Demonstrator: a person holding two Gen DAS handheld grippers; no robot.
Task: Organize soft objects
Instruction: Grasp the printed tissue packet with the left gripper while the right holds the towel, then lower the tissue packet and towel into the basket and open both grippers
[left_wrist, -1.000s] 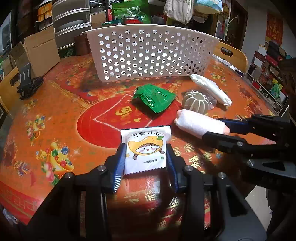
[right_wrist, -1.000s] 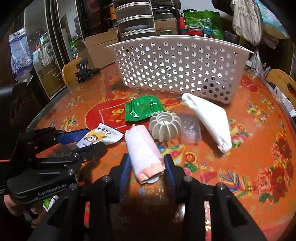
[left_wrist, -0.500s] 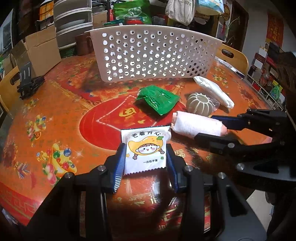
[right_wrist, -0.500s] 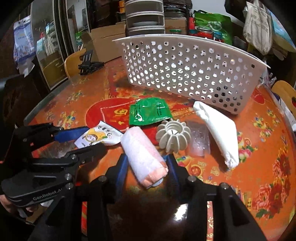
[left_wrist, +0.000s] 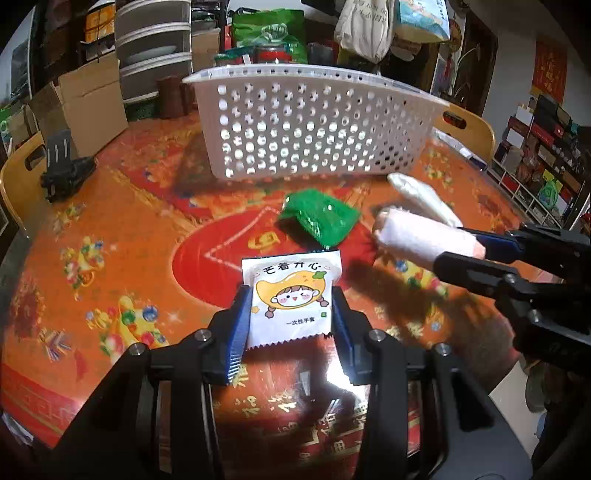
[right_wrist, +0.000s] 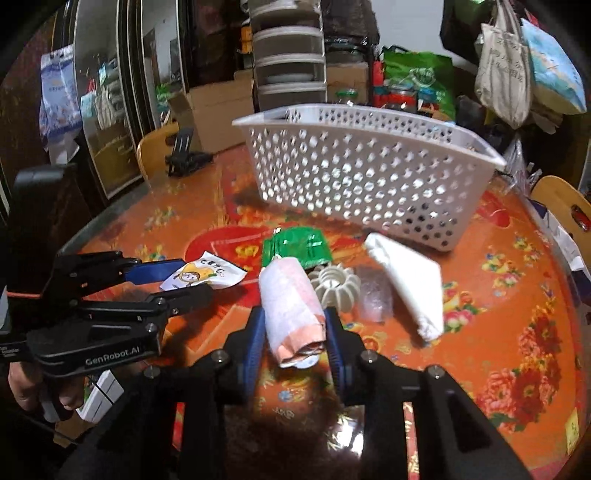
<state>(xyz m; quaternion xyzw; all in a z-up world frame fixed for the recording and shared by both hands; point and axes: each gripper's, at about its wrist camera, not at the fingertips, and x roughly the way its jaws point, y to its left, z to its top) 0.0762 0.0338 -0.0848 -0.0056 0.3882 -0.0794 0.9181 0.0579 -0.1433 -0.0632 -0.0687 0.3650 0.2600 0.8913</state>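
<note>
While both tools were loaded, the left tool (left_wrist: 291, 306) stood clamped on a white sachet (left_wrist: 291, 295) printed with a cartoon mango, and the right tool (right_wrist: 293, 325) stood clamped on a rolled pink-and-white cloth (right_wrist: 290, 306), each held just above the bench (left_wrist: 110, 236). Beyond them stood the perforated white basket (left_wrist: 314, 125), the likely destination, its near wall facing both cameras. On the bench in front of it lay a green packet (left_wrist: 319, 218), a ribbed white mould (right_wrist: 336, 284), a clear wrapper (right_wrist: 375, 299) and a folded white cloth (right_wrist: 406, 280). To do this step well, each load would probably need lifting clear of the basket's rim before moving forward, since the wall rose high and a low approach could strike it or push the basket back. The sachet, gripped by its edges, looked liable to bend or slip; a steady squeeze and a release low inside the basket seemed wise. One tool at a time would avoid a clash.
</note>
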